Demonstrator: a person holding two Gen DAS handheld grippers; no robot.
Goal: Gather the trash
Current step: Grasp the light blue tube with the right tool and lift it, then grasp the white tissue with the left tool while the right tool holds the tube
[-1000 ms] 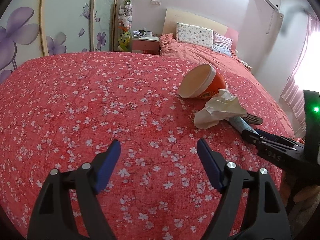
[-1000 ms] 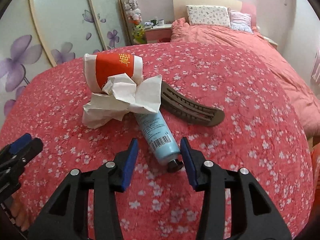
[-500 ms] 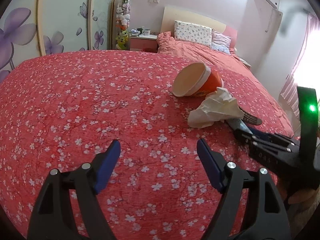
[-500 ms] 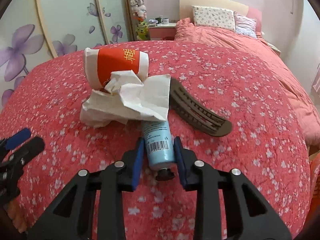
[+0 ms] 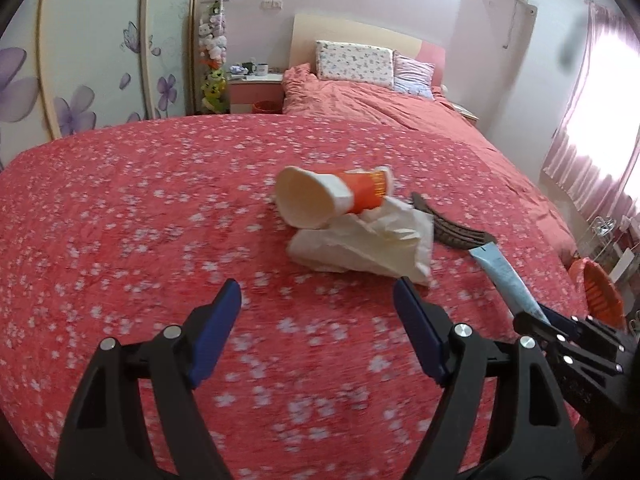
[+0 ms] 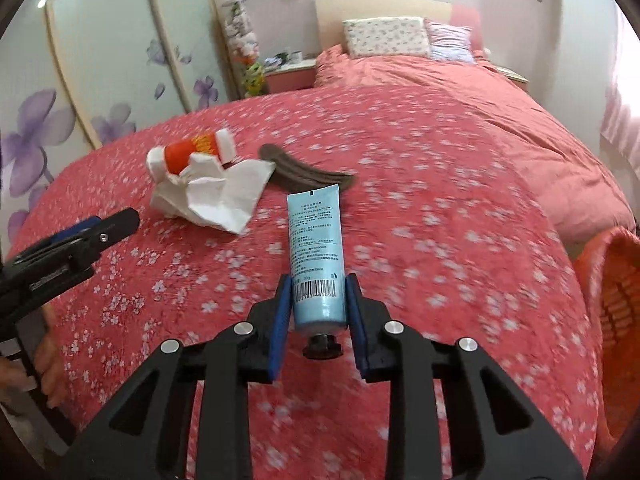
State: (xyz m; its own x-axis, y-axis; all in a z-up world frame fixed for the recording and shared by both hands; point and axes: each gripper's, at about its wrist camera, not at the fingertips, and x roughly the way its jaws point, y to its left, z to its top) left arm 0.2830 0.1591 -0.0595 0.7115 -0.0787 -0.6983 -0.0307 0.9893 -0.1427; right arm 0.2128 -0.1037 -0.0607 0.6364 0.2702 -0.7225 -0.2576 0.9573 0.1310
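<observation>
Trash item, light-blue tube [image 6: 316, 252]: pinched near its black-capped end between the blue pads of the right gripper [image 6: 319, 312], barcode side up, crimped end pointing away toward the far side of the bed; it looks lifted off the cover, though contact cannot be confirmed. In the left wrist view the same tube [image 5: 505, 276] projects from the right gripper [image 5: 532, 316] at the right edge.

Left gripper [image 5: 318, 320]: jaws spread wide, nothing between them, over the red flowered bedspread [image 5: 140, 220] on the near side of the trash pile.

Crumpled white paper [image 5: 372, 240]: lying on the bedspread just beyond the left gripper, touching the cup.

Orange-and-white paper cup [image 5: 320, 200]: on its side, open mouth facing near-left, resting against the paper's far edge.

Dark brown slotted curved piece [image 6: 304, 172]: flat on the bedspread, right of the paper, one end tucked beneath it.

Orange basket [image 6: 612, 320]: beside the bed at the right edge.

Pillows [image 6: 404, 36]: at the far headboard.
</observation>
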